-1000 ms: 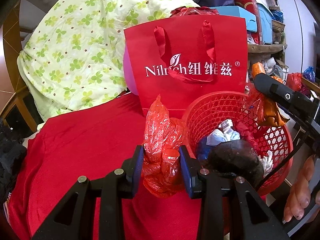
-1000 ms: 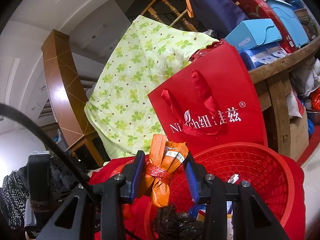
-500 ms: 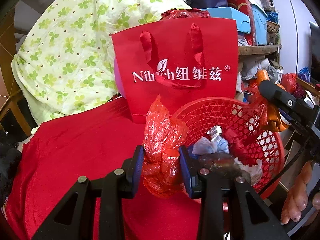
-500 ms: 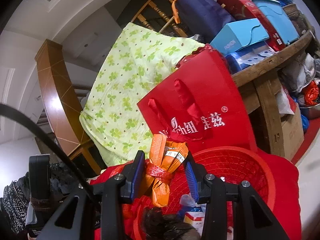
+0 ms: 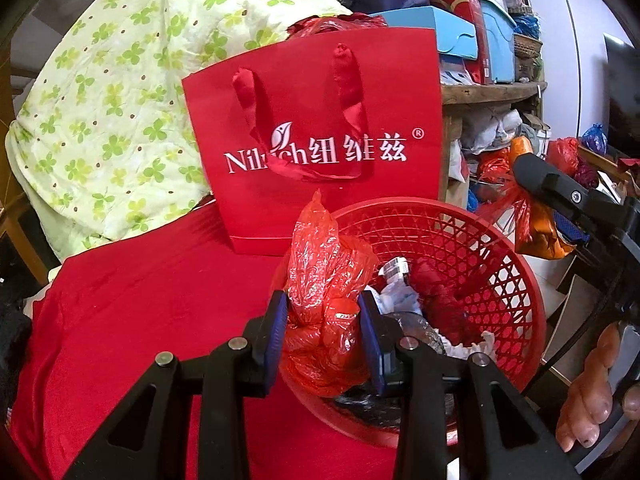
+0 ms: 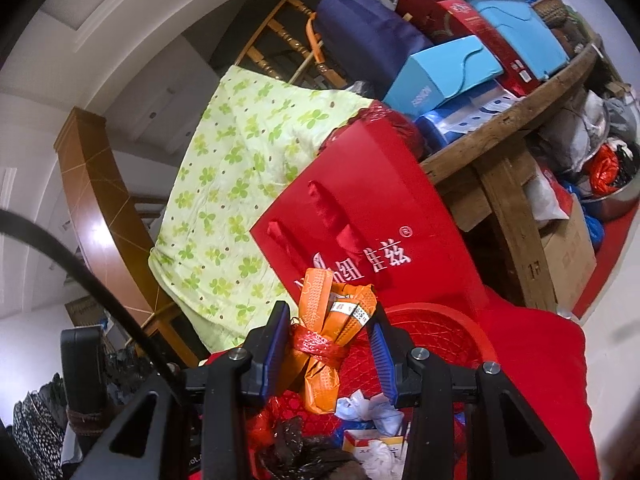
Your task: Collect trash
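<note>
Both grippers over red basket [image 5: 516,280] (tilted) | left gripper [image 5: 324,334] angled down | right gripper [image 6: 330,344] level

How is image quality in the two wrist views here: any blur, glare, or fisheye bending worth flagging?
Left wrist view: sharp, evenly lit; specular glints on the red plastic bag held in the left gripper; black vignette corners. Right wrist view: horizon strongly tilted, shelf edge bowed by the fisheye; bright glare on the brown wooden post; the orange packet in the right gripper stays crisp.
</note>
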{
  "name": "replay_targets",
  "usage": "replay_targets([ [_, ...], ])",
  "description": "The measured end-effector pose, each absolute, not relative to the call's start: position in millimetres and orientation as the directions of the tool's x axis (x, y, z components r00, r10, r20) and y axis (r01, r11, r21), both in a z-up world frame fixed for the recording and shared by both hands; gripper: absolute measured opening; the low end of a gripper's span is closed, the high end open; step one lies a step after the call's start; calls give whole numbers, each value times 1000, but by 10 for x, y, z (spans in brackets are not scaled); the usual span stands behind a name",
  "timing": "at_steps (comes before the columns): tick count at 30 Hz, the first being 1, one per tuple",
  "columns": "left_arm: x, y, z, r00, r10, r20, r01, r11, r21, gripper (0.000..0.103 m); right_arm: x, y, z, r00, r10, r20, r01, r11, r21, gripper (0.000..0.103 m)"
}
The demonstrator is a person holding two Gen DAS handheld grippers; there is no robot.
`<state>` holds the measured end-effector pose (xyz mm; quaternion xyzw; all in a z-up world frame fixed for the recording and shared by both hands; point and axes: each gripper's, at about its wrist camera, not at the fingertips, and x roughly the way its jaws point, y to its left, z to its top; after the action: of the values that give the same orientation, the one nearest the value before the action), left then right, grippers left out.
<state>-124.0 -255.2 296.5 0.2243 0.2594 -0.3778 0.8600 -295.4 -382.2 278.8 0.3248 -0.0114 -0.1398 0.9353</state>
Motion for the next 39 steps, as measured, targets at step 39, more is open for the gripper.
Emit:
replay_targets([
  [39,-1108,-2587,2792,358,-692,-627,863,502,-62,67,-2762,-3999,2588,949,-238,-208,316,700,640,57],
])
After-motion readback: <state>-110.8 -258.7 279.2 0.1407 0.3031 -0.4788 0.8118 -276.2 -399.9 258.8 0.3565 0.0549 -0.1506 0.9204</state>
